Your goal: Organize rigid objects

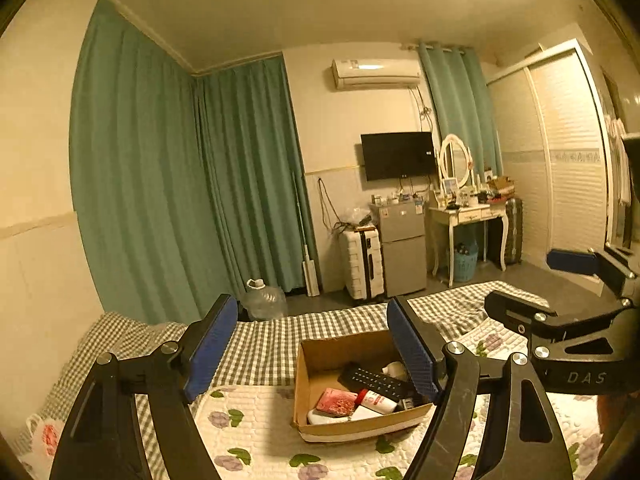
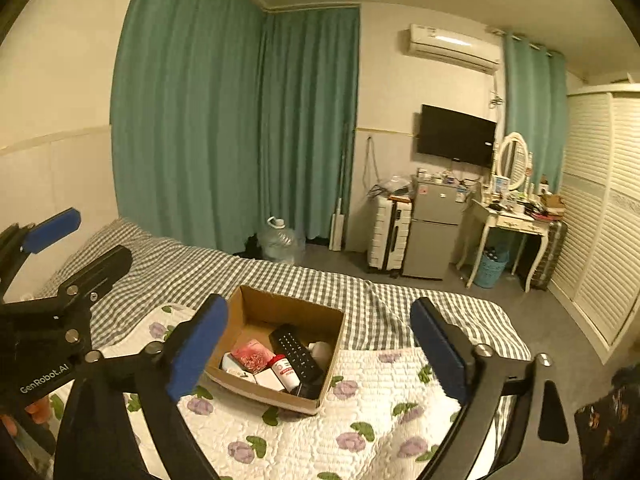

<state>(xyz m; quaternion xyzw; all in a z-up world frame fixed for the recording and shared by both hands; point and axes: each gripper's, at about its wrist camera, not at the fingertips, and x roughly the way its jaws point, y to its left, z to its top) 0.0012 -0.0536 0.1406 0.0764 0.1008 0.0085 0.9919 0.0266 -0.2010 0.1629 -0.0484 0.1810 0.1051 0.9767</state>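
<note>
An open cardboard box [image 1: 316, 364] [image 2: 256, 308] sits on the bed's floral quilt. It holds a black remote [image 1: 376, 384] [image 2: 296, 352], a pink packet [image 1: 336, 402] [image 2: 250, 355], a white tube with a red cap [image 1: 374, 400] [image 2: 285, 370] and other small white items. My left gripper [image 1: 316, 354] is open and empty, held above and before the box. My right gripper [image 2: 320, 354] is open and empty, also above the box. Each gripper shows at the edge of the other's view [image 1: 520, 288] [image 2: 80, 236].
The bed has a checked sheet [image 2: 280, 276] and a floral quilt [image 2: 380, 420]. Beyond it stand a water jug [image 2: 280, 240], a white suitcase [image 2: 388, 232], a small fridge [image 2: 434, 228], a dressing table [image 2: 512, 220] and a wardrobe [image 2: 600, 208]. Green curtains [image 2: 224, 120] cover the far wall.
</note>
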